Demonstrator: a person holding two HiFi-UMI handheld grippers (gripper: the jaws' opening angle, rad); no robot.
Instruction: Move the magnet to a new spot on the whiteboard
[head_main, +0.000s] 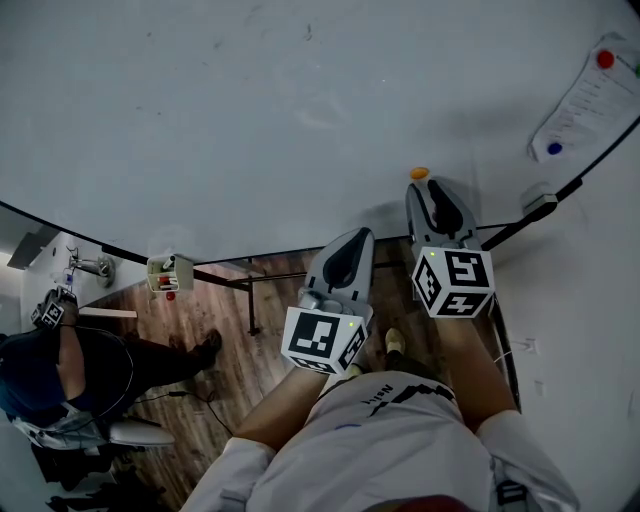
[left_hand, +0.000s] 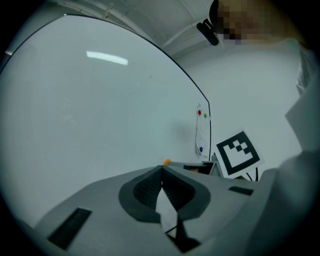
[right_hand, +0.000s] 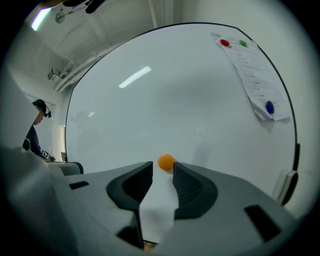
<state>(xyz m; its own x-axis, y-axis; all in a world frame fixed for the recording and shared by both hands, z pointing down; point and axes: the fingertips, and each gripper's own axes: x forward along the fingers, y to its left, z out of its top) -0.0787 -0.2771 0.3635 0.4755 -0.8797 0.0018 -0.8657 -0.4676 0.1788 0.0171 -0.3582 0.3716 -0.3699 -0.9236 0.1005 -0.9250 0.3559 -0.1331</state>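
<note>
A small orange magnet (head_main: 419, 173) (right_hand: 166, 162) sticks on the whiteboard (head_main: 250, 120), low and right of centre. My right gripper (head_main: 422, 186) (right_hand: 163, 167) points at the board with its jaws a little apart. The magnet sits right at their tips, close against the right jaw, with a narrow gap to the left one. My left gripper (head_main: 358, 233) (left_hand: 162, 167) is held lower and to the left, its jaws meeting at the tip with nothing between them. The left gripper view also catches the orange magnet (left_hand: 166, 162) just past the right gripper.
A paper sheet (head_main: 585, 100) hangs at the board's right edge under a red magnet (head_main: 605, 58) and a blue magnet (head_main: 554, 148). An eraser (head_main: 540, 203) rests on the board's lower frame. Another person (head_main: 60, 370) stands at the far left on the wooden floor.
</note>
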